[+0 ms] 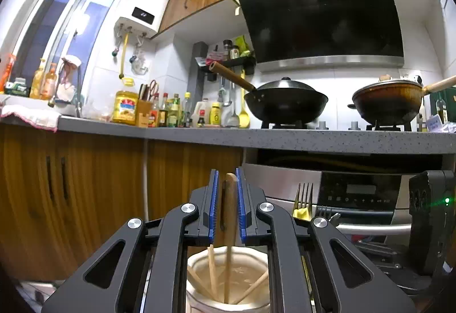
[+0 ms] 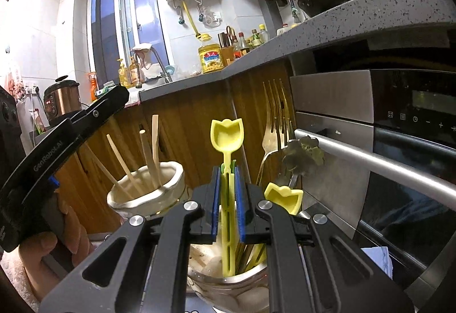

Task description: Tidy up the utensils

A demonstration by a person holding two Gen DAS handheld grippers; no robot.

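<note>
Left hand-held gripper (image 1: 227, 206): I am seeing its blue pads standing a little apart around a wooden utensil (image 1: 229, 204), with a thin gap showing on the left side; no firm clamp is showing.
Wooden utensil: it is standing upright between the pads, its lower end dropping into the cream ceramic holder (image 1: 228, 278) directly below, among chopsticks (image 1: 212, 270).
Right hand-held gripper (image 2: 228, 199): I am seeing its pads clamping the stem of a yellow tulip-shaped spoon (image 2: 227, 136).
Yellow spoon: its bowl is rising above the fingertips, its stem reaching down into the metal holder (image 2: 228, 287) underneath.
Beside it: a fork (image 2: 275, 125) and a second yellow spoon (image 2: 283, 197) are standing just right of the pads.
</note>
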